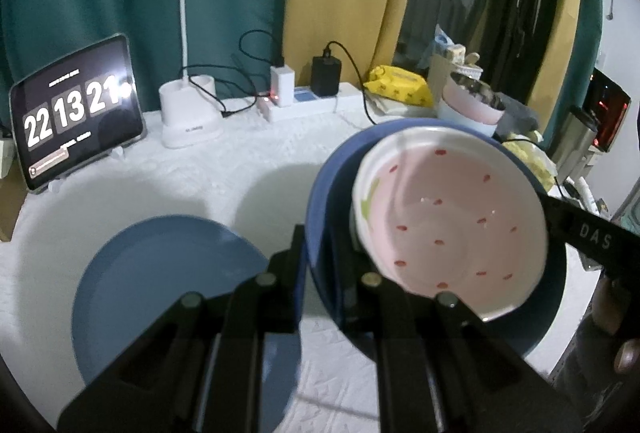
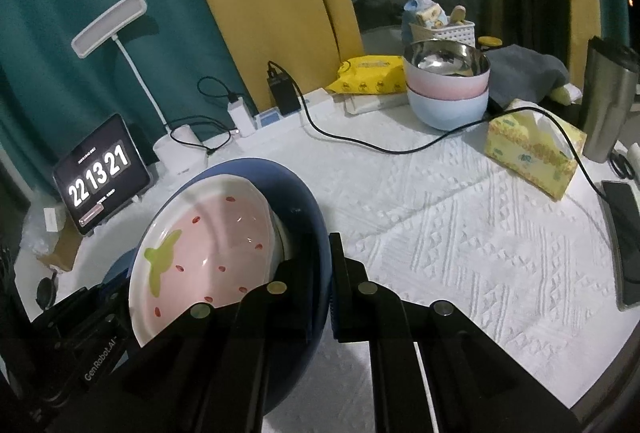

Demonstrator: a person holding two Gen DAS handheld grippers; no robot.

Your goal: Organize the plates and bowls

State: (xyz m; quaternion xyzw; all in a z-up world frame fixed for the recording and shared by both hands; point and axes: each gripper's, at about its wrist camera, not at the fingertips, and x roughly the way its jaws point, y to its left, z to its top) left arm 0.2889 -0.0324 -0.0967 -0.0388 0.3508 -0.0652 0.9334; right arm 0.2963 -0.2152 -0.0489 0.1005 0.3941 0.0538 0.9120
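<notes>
A dark blue bowl (image 1: 320, 201) is held tilted above the table, with a pink strawberry-pattern bowl (image 1: 440, 217) nested in it. My left gripper (image 1: 320, 261) is shut on the blue bowl's left rim. My right gripper (image 2: 320, 265) is shut on the blue bowl's (image 2: 304, 201) opposite rim; the strawberry bowl (image 2: 208, 241) shows left of its fingers. A blue plate (image 1: 168, 289) lies flat on the table, below and left of the bowls. A stack of a pink bowl (image 2: 448, 81) on a light blue bowl (image 2: 448, 111) stands at the back right.
A tablet clock (image 1: 76, 113), desk lamp (image 1: 188, 113) and power strip (image 1: 304, 101) with cables line the back edge. A tissue box (image 2: 532, 153), metal tumbler (image 2: 608, 101), phone (image 2: 628, 241) and yellow wipes pack (image 2: 368, 75) sit at the right. White cloth (image 2: 460, 233) covers the table.
</notes>
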